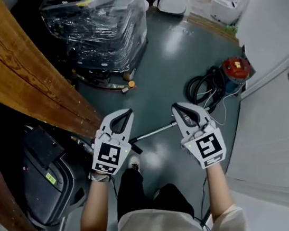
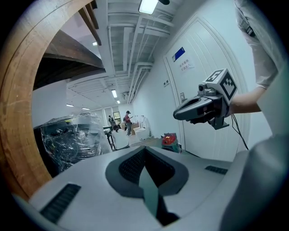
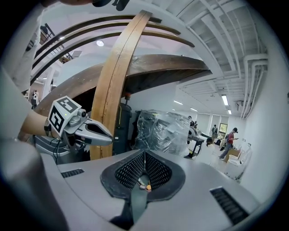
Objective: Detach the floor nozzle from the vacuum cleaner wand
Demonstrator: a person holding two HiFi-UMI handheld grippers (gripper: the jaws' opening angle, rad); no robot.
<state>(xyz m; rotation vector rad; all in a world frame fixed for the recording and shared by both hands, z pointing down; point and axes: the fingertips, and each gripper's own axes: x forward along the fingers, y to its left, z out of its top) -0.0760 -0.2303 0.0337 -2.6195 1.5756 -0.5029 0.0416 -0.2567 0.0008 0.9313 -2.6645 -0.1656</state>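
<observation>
**Both grippers shut and empty, wand on a slant between them**

A curved wooden beam (image 1: 27, 77) fills the left of the head view. Beyond it a plastic-wrapped load (image 1: 94, 17) stands on the grey floor (image 1: 166, 72). Near the white door (image 1: 277, 120) sits the red vacuum cleaner (image 1: 235, 70), with its black hose (image 1: 201, 88) coiled just beside it.

The metal wand (image 1: 155, 132) shows between the two grippers. Its long axis slants from lower left to upper right. The lower end carries a dark fitting and lies just beside the left gripper (image 1: 129, 111), near the person's shoe (image 1: 134, 163). The upper end disappears under the right gripper (image 1: 177, 109). The floor nozzle itself cannot be made out.

The left gripper's jaws are pressed together with nothing between them. The right gripper's jaws are likewise closed and empty.
</observation>
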